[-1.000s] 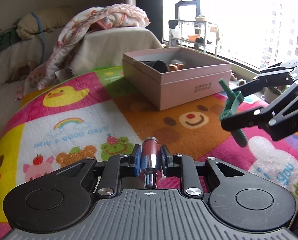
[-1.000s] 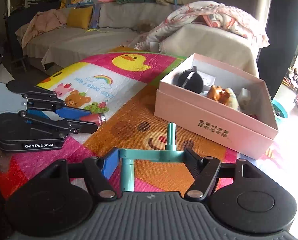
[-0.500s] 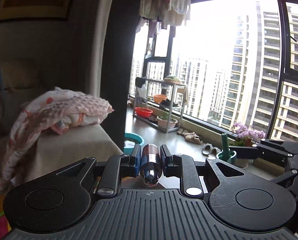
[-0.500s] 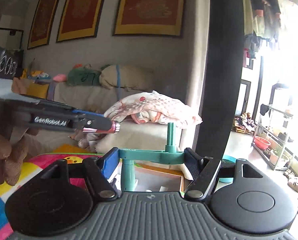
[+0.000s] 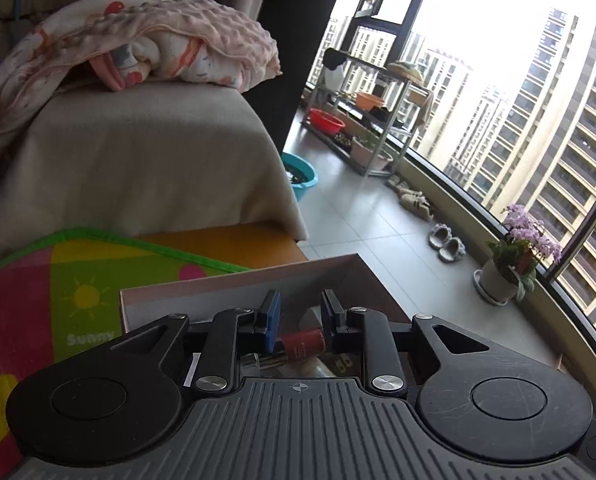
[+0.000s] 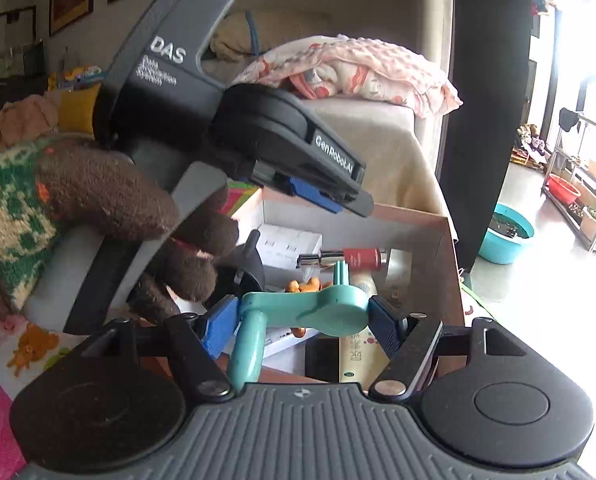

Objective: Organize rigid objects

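Observation:
My left gripper (image 5: 297, 312) is open above the pink box (image 5: 234, 286). A red lipstick tube (image 5: 303, 345) lies free below its spread jaws, inside the box. In the right wrist view the same tube (image 6: 352, 258) is in the box, below the left gripper (image 6: 348, 202). My right gripper (image 6: 302, 320) is shut on a teal plastic tool (image 6: 310, 308) and holds it over the box's near side. The box (image 6: 446, 248) also holds a black round object (image 6: 250, 268), a small orange toy (image 6: 304, 286) and white cartons.
The box sits on a colourful play mat (image 5: 38, 300). A beige sofa end (image 5: 138, 168) with a pink blanket (image 5: 158, 48) stands behind. To the right are a tiled balcony floor, a blue basin (image 5: 300, 174) and a flower pot (image 5: 510, 268). A gloved hand (image 6: 98, 208) holds the left gripper.
Both grippers tilted down over the box. The left gripper opened and let go of the lipstick tube, which now lies in the box. The right gripper still holds the teal tool.

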